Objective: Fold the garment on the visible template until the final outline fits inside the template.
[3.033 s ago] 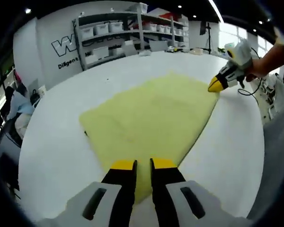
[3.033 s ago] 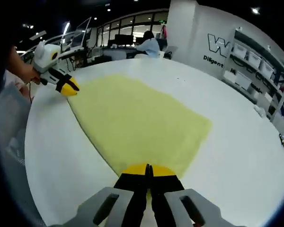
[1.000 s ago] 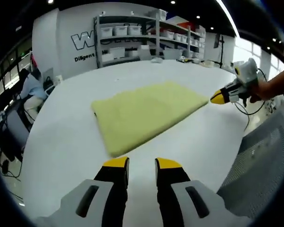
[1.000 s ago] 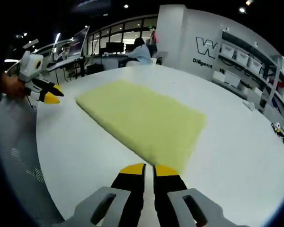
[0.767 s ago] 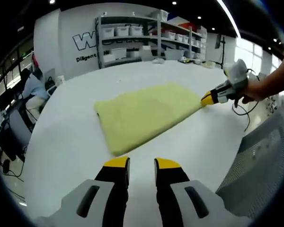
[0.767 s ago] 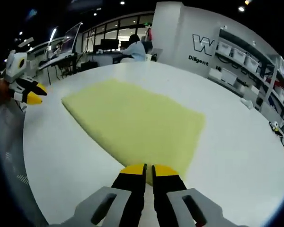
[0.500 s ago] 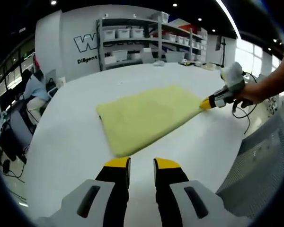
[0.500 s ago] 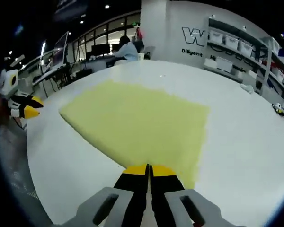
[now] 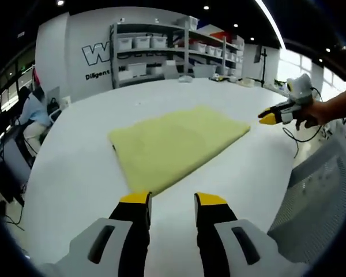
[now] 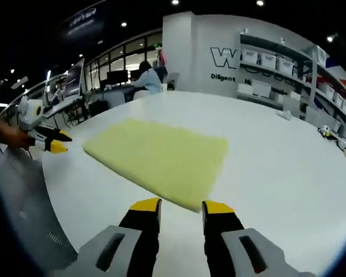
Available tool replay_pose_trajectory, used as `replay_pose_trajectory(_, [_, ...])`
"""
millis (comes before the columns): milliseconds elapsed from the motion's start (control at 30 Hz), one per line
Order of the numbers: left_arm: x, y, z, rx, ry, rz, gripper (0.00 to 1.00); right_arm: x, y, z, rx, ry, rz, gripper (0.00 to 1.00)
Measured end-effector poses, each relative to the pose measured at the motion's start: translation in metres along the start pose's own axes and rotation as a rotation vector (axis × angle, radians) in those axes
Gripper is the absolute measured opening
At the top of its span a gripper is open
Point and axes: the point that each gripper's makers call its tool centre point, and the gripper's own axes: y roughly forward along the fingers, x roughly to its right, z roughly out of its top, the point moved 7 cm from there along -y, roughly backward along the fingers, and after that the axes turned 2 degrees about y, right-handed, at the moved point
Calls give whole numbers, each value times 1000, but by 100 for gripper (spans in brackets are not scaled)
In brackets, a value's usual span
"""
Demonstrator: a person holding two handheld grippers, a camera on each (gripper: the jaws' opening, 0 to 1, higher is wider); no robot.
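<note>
- Half a second ago the right hand-held gripper (image 10: 181, 206) had its jaws pressed together at the near edge of the yellow garment (image 10: 159, 159); now its jaws are spread with a clear gap, and the garment edge lies just beyond the tips, apart from them.
- In the left gripper view, the right hand-held gripper (image 9: 267, 119) was touching the right corner of the garment (image 9: 176, 145) before; now it hangs a little to the right of that corner, above the bench (image 9: 69, 167), with no contact.
- The left hand-held gripper (image 9: 173, 199) also has its jaws spread, with nothing between them. The near corner of the garment lies just ahead of its tips.
- In the right gripper view the left hand-held gripper (image 10: 56, 145) is at the far left, held by a hand (image 10: 7, 137), near the left corner of the garment but apart from it.
- The garment lies flat, folded into a roughly rectangular shape, in the middle of the white bench (image 10: 288, 173).
- Far behind there are shelves (image 9: 161, 49) with white bins and a wall with a large letter W.
</note>
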Motion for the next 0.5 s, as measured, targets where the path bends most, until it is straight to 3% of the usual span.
replay_pose_trajectory(67, [0,5,-1,12,9,-19,40,-3,-3,-5,-22,-59,9,51])
replay_pose_trajectory(200, [-1,7,-5,-15,37,-27,60,-12,-8,-17,-51,-60,31,68])
replay_pose_trajectory(367, [-5,-1,-1,-13,29,-20,81,-24,-7,-11,-41,-88,61,94])
replay_pose_trajectory(433, [-8,-2,-2,-23,17,-10,89,-25,-3,-5,-28,-72,64,98])
replay_pose_trajectory(500, [-10,-6,-1,2,9,4,89,-27,-1,4,-10,-59,69,99])
